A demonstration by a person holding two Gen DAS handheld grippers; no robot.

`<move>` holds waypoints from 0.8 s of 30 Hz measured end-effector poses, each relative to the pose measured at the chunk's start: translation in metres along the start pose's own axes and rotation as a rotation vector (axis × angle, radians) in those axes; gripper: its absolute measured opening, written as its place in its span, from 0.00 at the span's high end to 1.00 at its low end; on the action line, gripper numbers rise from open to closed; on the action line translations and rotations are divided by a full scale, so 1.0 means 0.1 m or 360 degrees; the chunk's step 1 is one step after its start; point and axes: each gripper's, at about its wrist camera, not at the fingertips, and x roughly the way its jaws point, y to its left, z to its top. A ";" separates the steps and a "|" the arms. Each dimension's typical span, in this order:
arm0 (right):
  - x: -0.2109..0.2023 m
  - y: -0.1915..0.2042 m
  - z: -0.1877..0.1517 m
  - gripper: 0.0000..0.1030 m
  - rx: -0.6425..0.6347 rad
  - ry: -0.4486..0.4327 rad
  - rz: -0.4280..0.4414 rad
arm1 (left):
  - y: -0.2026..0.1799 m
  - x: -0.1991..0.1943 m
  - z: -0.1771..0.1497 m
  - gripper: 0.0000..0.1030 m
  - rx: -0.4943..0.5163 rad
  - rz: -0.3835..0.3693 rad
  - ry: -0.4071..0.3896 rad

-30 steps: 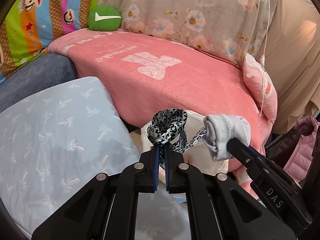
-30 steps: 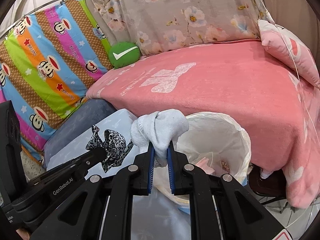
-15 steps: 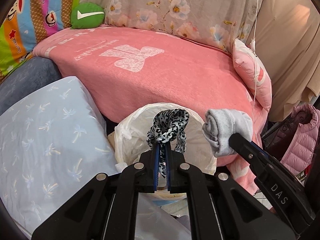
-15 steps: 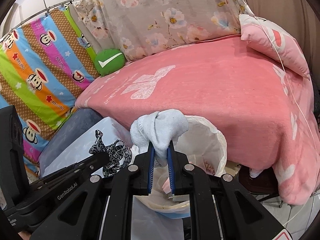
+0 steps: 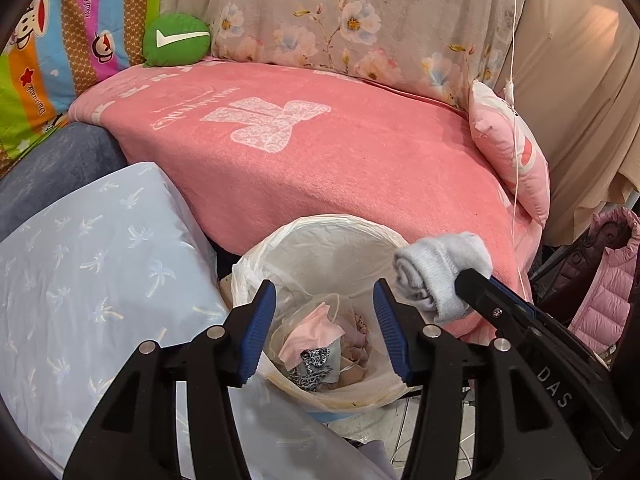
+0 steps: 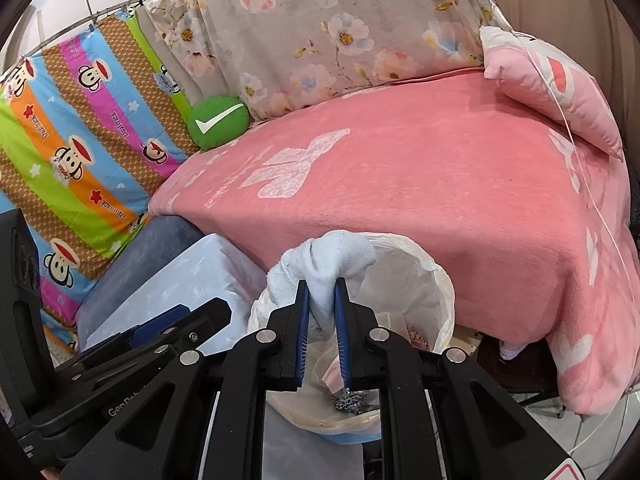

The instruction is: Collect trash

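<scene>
A trash bin lined with a white plastic bag [image 5: 320,236] stands against the pink bed; it also shows in the right wrist view [image 6: 436,280]. My left gripper [image 5: 322,328] is open and empty, right above the bin. A leopard-print cloth [image 5: 314,368] lies inside the bin on pink scraps; it also shows in the right wrist view [image 6: 350,402]. My right gripper [image 6: 322,300] is shut on a rolled grey sock [image 6: 328,264] and holds it over the bin's rim. The sock also shows in the left wrist view [image 5: 440,276].
A pink blanket [image 5: 320,140] covers the bed behind the bin. A light blue pillow [image 5: 92,264] lies left of the bin. A pink pillow [image 5: 512,152] and a pink jacket [image 5: 604,292] are at the right. A green round cushion [image 5: 176,40] sits at the back.
My left gripper moved over the bin, opened and let go of the leopard-print cloth, which now lies in the bin. My right gripper moved closer over the bin with the sock.
</scene>
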 end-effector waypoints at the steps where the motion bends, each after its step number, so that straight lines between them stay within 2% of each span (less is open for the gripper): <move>1: 0.01 0.01 0.01 0.88 -0.0004 0.0002 0.0000 | 0.01 0.00 0.01 0.52 -0.0003 0.0000 -0.0001; 14: 0.12 0.14 -0.01 0.84 -0.0084 0.0028 -0.0008 | 0.17 0.06 -0.05 0.48 -0.0041 0.0060 0.0002; 18: 0.12 0.17 -0.04 0.76 -0.0119 0.0050 -0.0016 | 0.21 0.06 -0.08 0.44 -0.0048 0.0097 0.0002; 21: 0.10 0.19 -0.08 0.75 -0.0161 0.0062 -0.0032 | 0.24 0.03 -0.13 0.39 -0.0053 0.0131 -0.0010; 24: 0.08 0.21 -0.12 0.68 -0.0199 0.0075 -0.0051 | 0.24 0.00 -0.21 0.38 -0.0040 0.0183 -0.0011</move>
